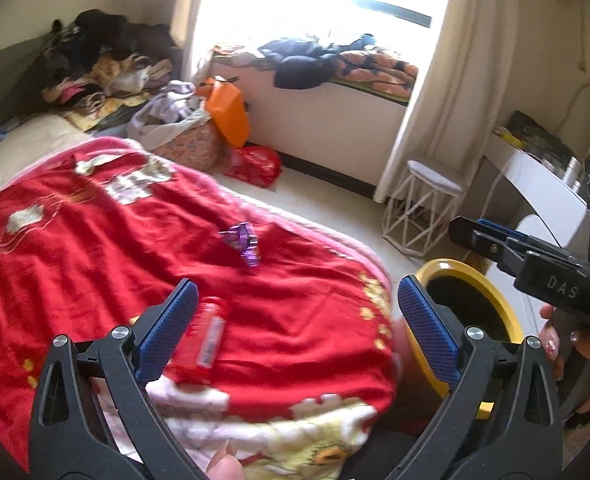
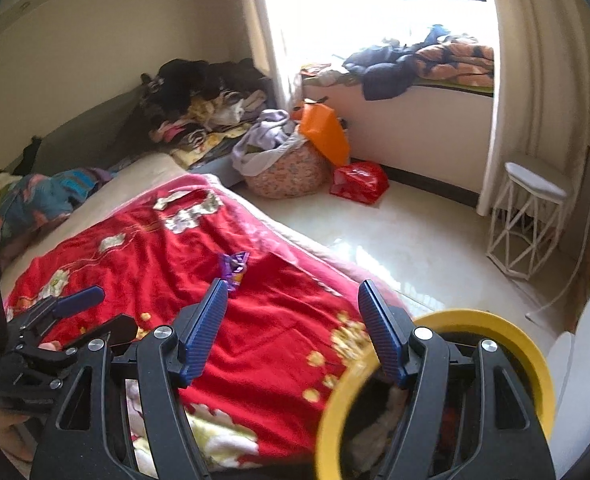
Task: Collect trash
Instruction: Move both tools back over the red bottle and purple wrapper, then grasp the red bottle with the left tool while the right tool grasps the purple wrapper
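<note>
Trash on this bed comes to two pieces that you can see: a crumpled purple wrapper (image 1: 243,243) out in the middle of the red blanket (image 1: 95,248), and a red bottle (image 1: 207,332) with a pale label lying on its side nearer you, just beside the left gripper's (image 1: 295,320) left pad. Your yellow-rimmed bin (image 1: 475,312) stands on the floor at the bed's corner, black-lined and apparently holding some scraps already, though its contents are blurred.

Both tongs are spread and pinching nothing. The left gripper frames the bottle's end without closing on it. The right gripper (image 2: 295,320) hangs over the blanket's edge, its right finger across the bin's rim, the wrapper just beyond its left fingertip.

You look to be between pickups, lining up the next one. The bottle is the nearer target for your left: shift left so it lies between the pads, then close across its body. The wrapper suits your right; reach forward, pinch low.
</note>
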